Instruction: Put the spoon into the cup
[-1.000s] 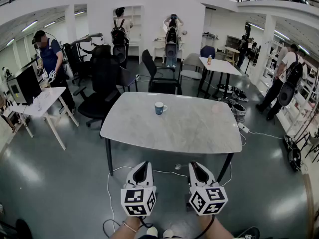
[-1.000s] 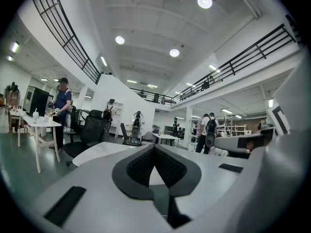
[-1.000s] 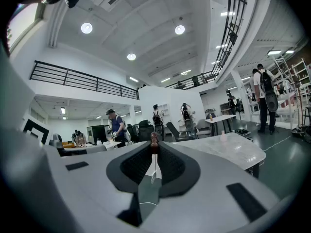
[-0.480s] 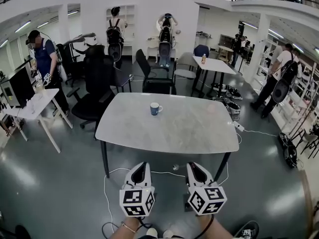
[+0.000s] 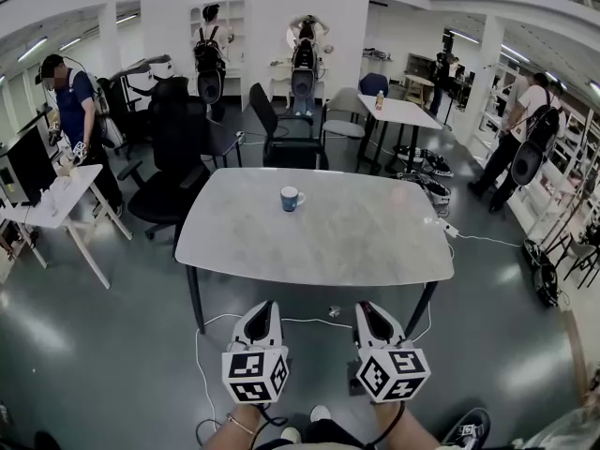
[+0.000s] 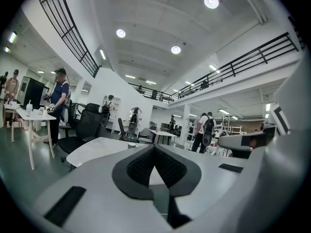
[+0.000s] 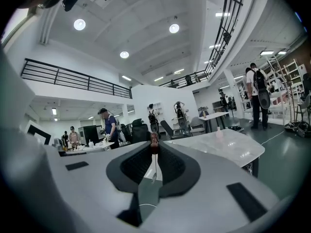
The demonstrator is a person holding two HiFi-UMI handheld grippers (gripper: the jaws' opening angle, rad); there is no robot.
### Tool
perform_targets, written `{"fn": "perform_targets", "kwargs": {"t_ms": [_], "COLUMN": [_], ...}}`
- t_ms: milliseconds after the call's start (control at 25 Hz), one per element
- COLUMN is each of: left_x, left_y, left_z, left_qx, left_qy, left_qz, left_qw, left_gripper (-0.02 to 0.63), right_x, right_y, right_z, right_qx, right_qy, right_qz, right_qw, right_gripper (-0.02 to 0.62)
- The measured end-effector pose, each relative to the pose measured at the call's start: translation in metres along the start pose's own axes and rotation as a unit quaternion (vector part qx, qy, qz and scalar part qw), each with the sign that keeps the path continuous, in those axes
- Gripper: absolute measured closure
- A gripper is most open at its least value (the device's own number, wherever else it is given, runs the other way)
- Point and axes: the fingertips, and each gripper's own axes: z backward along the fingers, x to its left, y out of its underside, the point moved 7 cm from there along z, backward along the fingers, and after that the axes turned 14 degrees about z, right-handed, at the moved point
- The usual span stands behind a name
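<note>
- One spoon (image 7: 154,165) is pinched in the right gripper (image 5: 368,309), short of the table's (image 5: 375,242) near edge.
- The blue cup (image 5: 292,198) stands on the table's far half.
- The left gripper (image 5: 263,307), alongside, is pressed together and empty.

You hold both grippers low in front of you, side by side and a little apart, pointing forward and close to level, their marker cubes facing up at you. Your left gripper (image 5: 264,307) has its jaws together at the tips with nothing between them. Your right gripper (image 5: 367,308) has its jaws pinched on a slim spoon (image 7: 153,154) that runs along the gap between them. Your left wrist (image 5: 236,427) shows at the bottom edge.
</note>
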Motion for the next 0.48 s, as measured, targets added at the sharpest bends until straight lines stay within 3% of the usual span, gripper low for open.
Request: {"fn": "perform_targets", "kwargs": {"t_ms": [480], "left_x": [0.014], "left_y": [-0.019], "left_z": [-0.084], "left_qx": [-0.013], "left_qy": [-0.02], "left_qz": [-0.003], "left_qw": [0.9997], "left_gripper": [0.598], "right_x": [-0.037], "right_y": [-0.014], "right_z": [-0.093], "right_qx": [-0.007], "right_qy": [-0.024], "right_qz": [-0.002], "right_qw": [1.0], "right_gripper": [0.538]}}
